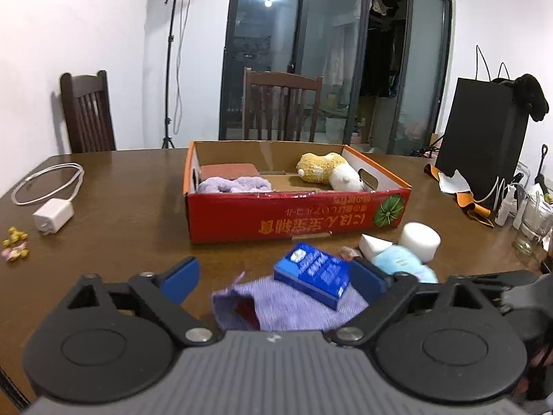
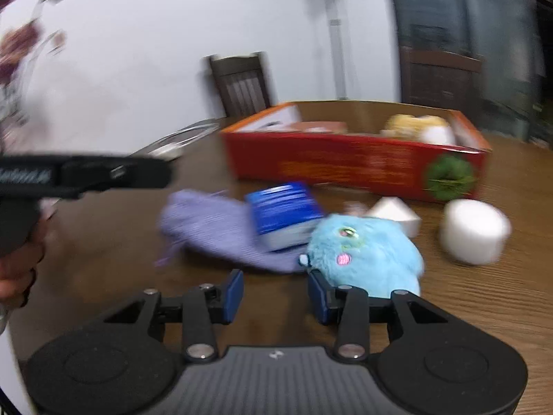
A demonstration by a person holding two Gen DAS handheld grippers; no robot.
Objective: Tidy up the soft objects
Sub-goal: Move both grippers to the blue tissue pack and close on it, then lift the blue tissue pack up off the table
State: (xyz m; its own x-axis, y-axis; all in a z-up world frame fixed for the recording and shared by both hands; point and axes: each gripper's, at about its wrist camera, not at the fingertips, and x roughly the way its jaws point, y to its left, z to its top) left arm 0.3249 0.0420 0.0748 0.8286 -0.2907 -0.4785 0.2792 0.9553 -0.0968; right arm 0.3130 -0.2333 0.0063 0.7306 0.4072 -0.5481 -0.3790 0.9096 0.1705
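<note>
In the left wrist view my left gripper (image 1: 274, 280) is open just above the table. A crumpled purple cloth (image 1: 287, 307) and a blue carton (image 1: 312, 273) resting on it lie between its pads, which touch neither. Behind them is the red cardboard box (image 1: 297, 214), which holds a purple towel (image 1: 235, 185), a rust cloth (image 1: 228, 171), a yellow plush (image 1: 319, 167) and a white plush (image 1: 345, 178). My right gripper (image 2: 276, 297) is open with only bare table between its pads. A light blue plush (image 2: 366, 256) sits just beyond its right finger.
A white foam cylinder (image 2: 473, 231) and a white wedge (image 2: 394, 212) lie right of the blue plush. A charger with its cable (image 1: 52, 214) and small trinkets (image 1: 15, 242) sit at the left. A black bag (image 1: 484, 145) and glass jars (image 1: 528, 224) stand at the right.
</note>
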